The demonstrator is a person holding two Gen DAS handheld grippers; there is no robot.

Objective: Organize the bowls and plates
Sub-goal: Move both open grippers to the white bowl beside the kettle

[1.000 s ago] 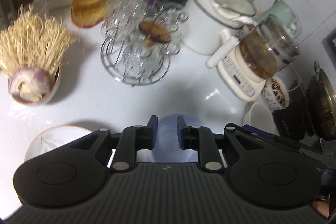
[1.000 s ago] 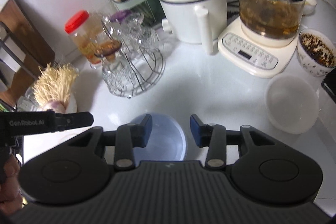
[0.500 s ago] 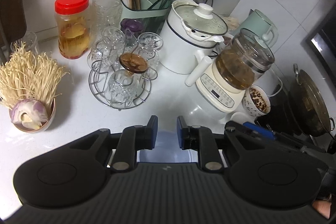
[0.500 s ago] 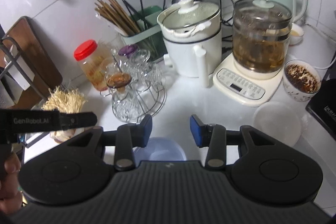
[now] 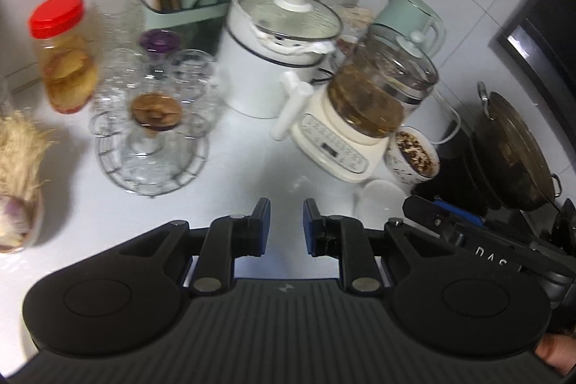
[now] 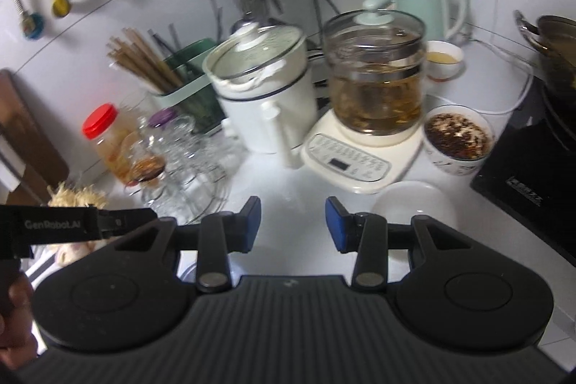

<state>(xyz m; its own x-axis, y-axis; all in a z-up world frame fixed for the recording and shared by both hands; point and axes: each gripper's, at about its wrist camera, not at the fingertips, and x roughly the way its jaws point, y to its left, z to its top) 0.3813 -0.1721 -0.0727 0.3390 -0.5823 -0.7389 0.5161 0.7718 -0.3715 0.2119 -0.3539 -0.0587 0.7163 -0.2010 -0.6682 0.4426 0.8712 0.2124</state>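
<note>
Hovering, seemingly empty: left gripper, right gripper

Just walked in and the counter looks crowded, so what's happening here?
A person holds a two-finger gripper in each hand above a white counter. The left gripper and right gripper both stand open with nothing between their fingers. An empty white bowl sits untouched beside the cream kettle base.

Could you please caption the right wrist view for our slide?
Open, empty right claw above a cluttered counter, white bowl alongside.
</note>
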